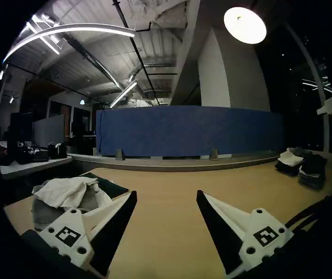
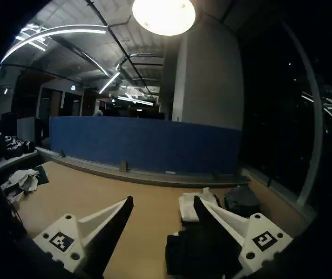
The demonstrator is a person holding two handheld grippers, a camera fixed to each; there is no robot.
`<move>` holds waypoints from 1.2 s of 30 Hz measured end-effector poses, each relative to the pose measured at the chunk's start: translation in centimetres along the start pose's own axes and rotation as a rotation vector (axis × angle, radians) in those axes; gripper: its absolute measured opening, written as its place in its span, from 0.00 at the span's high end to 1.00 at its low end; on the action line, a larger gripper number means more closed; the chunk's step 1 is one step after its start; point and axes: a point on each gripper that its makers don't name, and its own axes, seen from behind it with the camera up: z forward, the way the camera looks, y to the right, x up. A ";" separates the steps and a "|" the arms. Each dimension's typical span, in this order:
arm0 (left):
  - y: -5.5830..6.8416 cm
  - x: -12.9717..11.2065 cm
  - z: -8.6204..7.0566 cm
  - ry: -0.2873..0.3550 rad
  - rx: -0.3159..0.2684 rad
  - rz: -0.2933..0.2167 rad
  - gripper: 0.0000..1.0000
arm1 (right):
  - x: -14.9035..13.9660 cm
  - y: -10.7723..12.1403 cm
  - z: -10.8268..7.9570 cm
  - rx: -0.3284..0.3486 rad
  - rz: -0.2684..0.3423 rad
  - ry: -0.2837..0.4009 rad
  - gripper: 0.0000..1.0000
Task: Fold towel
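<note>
Left gripper [image 1: 166, 193]: recorded nearest the lens in the left gripper view. It was spread wide, nothing was held, and bare wood was seen in the gap.

Right gripper [image 2: 162, 200]: recorded nearest the lens in the right gripper view. It was likewise spread wide, with nothing gripped.

Table [image 1: 175, 218]: a light wooden top was noted beneath both grippers.

Crumpled towels [image 1: 68, 193]: a loose heap of white and grey cloth was logged just beyond the left-hand finger of the left gripper, at the table's edge, with a dark cloth partly under it. The heap was touched by neither gripper. In the right gripper view it was seen well off to the left.

Folded stacks [image 2: 193, 246]: dark, white and grey folded pieces were found on the table, partly hidden behind the right-hand finger of the right gripper. Whether that finger touched them could not be told. In the left gripper view they were placed at the far right of the table.

Blue partition [image 1: 189, 130]: it was set along the table's far edge.

Column [image 1: 221, 74]: a pale column was noted behind the partition.

Lamp [image 1: 245, 24]: a round lit lamp was recorded overhead.
</note>
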 end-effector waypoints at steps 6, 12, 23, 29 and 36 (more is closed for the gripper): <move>0.1 0.1 0.1 -0.001 0.000 0.004 0.05 | 0.6 0.9 -0.8 -0.001 0.022 0.049 0.00; 0.0 0.0 0.0 0.000 0.000 0.002 0.05 | -0.6 2.1 -1.5 -0.015 0.065 0.074 0.00; -0.1 0.0 0.1 0.000 0.000 0.003 0.05 | -3.4 3.2 -1.2 -0.022 0.138 0.125 0.00; 0.0 0.0 0.1 0.000 0.000 0.003 0.05 | -5.9 2.9 -0.7 -0.014 0.152 0.136 0.00; -0.1 0.0 0.1 0.000 0.000 0.004 0.05 | -9.1 2.5 -0.5 -0.012 0.166 0.137 0.00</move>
